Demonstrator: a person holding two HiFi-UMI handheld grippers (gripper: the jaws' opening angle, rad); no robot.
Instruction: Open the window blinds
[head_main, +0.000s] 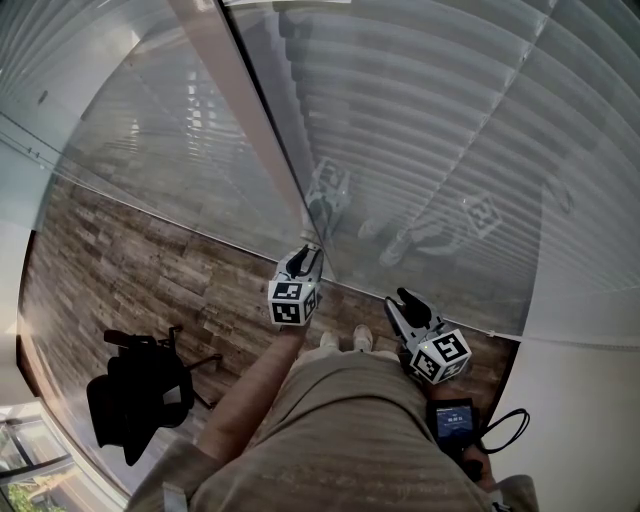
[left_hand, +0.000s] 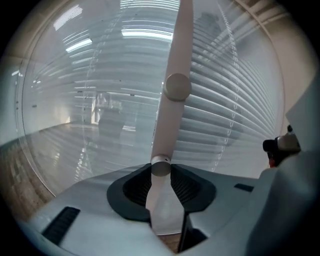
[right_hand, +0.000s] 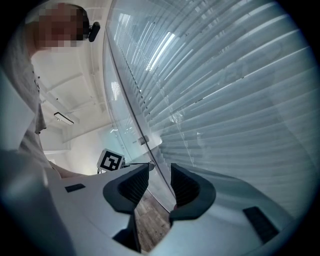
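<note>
My left gripper is clamped on the lower end of the tilt wand, which hangs along the left edge of the window blinds. The slats lie closed. My right gripper has its jaws apart and holds nothing. The risks I see: the smooth round wand could spin inside the pads when I twist, or a sideways tug could strain its coupling.

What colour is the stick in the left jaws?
Pale beige; the stick shows best in the left gripper view.
</note>
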